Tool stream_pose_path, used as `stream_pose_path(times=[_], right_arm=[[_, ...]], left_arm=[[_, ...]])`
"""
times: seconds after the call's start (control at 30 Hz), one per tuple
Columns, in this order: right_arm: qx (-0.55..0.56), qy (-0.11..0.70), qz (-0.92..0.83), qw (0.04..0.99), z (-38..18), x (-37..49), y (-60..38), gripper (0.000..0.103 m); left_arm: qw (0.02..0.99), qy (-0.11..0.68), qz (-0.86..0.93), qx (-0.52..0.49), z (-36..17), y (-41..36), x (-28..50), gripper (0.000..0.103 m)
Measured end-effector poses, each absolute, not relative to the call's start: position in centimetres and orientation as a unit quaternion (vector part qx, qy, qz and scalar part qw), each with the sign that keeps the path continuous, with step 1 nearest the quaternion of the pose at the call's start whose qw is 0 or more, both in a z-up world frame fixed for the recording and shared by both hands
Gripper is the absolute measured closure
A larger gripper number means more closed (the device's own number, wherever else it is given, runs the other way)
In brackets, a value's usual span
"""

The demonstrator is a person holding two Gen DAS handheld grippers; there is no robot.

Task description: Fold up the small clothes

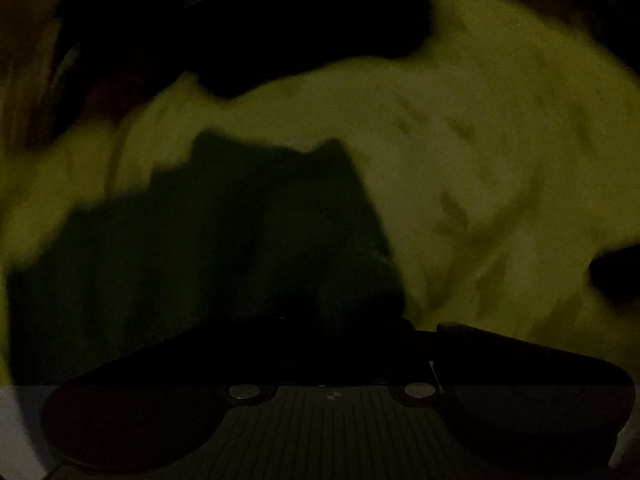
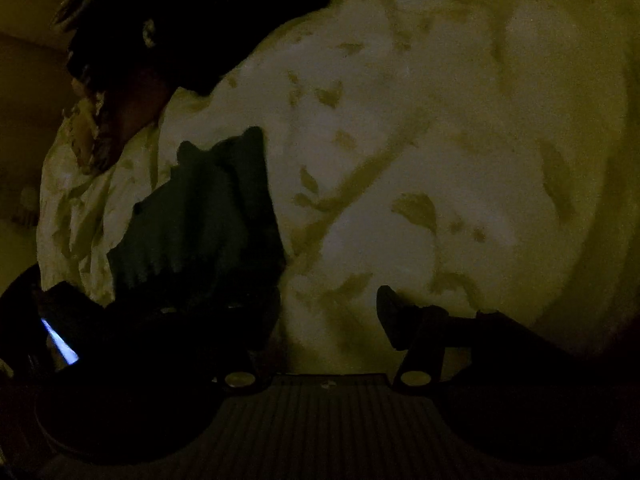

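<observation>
The scene is very dark. A small dark green garment [image 1: 248,232] lies on a pale patterned sheet [image 1: 500,140], folded into a rough block with two corners pointing up. In the right wrist view the same garment [image 2: 204,216] lies left of centre. My left gripper [image 1: 360,332] sits right at the garment's near edge; its fingers merge with the dark cloth, so its state is unclear. My right gripper [image 2: 328,316] is open, its right finger [image 2: 394,316] resting over the sheet beside the garment's right edge and its left finger lost in the dark by the garment.
The pale sheet [image 2: 460,140] with leaf-like marks covers most of both views. A large dark shape [image 1: 260,28] lies beyond the garment, also in the right wrist view [image 2: 192,12]. A small bluish glow [image 2: 60,342] shows low left.
</observation>
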State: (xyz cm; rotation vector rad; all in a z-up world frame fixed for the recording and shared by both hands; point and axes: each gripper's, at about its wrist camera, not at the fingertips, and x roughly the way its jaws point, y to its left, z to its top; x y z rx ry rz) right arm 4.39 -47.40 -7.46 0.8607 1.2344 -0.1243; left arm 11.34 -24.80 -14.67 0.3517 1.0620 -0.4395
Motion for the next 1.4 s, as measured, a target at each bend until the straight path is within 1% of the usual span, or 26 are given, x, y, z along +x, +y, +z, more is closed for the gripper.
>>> stream_pose_path(times=[0.07, 0.13, 0.2, 0.23, 0.27, 0.3, 0.33, 0.43, 0.57, 0.67, 0.73, 0.8, 0.83, 0.97, 1.03, 1.1, 1.17, 1.4], right_arm=[[0.380, 0.562, -0.046, 0.733, -7.3, 5.7, -47.3, 0.043], [0.375, 0.564, -0.030, 0.735, -7.3, 7.4, -47.2, 0.038], [0.391, 0.560, -0.016, 0.730, -7.4, 9.2, -47.4, 0.030], [0.403, 0.556, -0.013, 0.727, -7.5, 10.1, -47.6, 0.028], [0.417, 0.550, -0.010, 0.723, -7.7, 11.0, -47.8, 0.024], [0.434, 0.546, -0.008, 0.717, -8.1, 12.1, -48.0, 0.017], [0.450, 0.543, -0.009, 0.709, -8.6, 13.0, -48.1, 0.015], [0.490, 0.548, -0.014, 0.677, -10.8, 15.9, -48.1, 0.015], [0.491, 0.570, -0.025, 0.658, -13.7, 18.1, -46.9, 0.015], [0.505, 0.571, -0.024, 0.647, -15.2, 18.7, -45.8, 0.015], [0.515, 0.568, -0.019, 0.642, -16.1, 19.0, -45.0, 0.018], [0.511, 0.572, -0.023, 0.641, -16.8, 19.4, -44.5, 0.024], [0.508, 0.573, -0.024, 0.642, -17.1, 19.6, -44.2, 0.026], [0.486, 0.583, -0.012, 0.652, -17.6, 20.5, -42.8, 0.042], [0.474, 0.587, -0.012, 0.656, -17.6, 20.7, -42.3, 0.046], [0.463, 0.586, -0.009, 0.665, -17.2, 20.7, -42.0, 0.064], [0.442, 0.584, -0.006, 0.681, -16.5, 20.8, -41.8, 0.072], [0.408, 0.574, -0.008, 0.710, -14.2, 20.8, -40.9, 0.078]], left_arm=[[0.832, 0.513, -0.189, 0.095, -13.9, -23.0, 12.1, 0.023], [0.835, 0.519, -0.178, 0.032, -13.1, -21.5, 12.2, 0.023], [0.836, 0.523, -0.164, -0.014, -12.6, -20.5, 12.4, 0.023], [0.836, 0.524, -0.163, -0.022, -12.5, -20.3, 12.5, 0.023], [0.837, 0.522, -0.164, -0.023, -12.4, -20.2, 12.6, 0.023], [0.838, 0.520, -0.166, -0.019, -12.4, -20.3, 12.9, 0.023], [0.838, 0.519, -0.168, -0.015, -12.4, -20.4, 12.7, 0.023], [0.839, 0.516, -0.169, -0.013, -12.2, -20.4, 12.5, 0.023], [0.842, 0.511, -0.172, -0.006, -12.3, -20.3, 12.3, 0.023], [0.843, 0.511, -0.171, -0.014, -12.4, -20.1, 12.5, 0.023], [0.843, 0.509, -0.170, -0.018, -12.5, -20.0, 12.4, 0.023], [0.843, 0.509, -0.170, -0.018, -12.6, -20.1, 12.4, 0.023], [0.843, 0.510, -0.171, -0.018, -12.7, -20.1, 12.3, 0.023], [0.841, 0.513, -0.167, -0.026, -12.8, -20.0, 12.4, 0.023], [0.841, 0.515, -0.165, -0.029, -12.8, -19.9, 12.4, 0.023], [0.841, 0.515, -0.164, -0.031, -12.7, -19.8, 12.4, 0.023], [0.840, 0.516, -0.165, -0.035, -12.6, -19.7, 12.5, 0.023], [0.841, 0.513, -0.164, -0.053, -11.8, -19.2, 12.2, 0.023]])
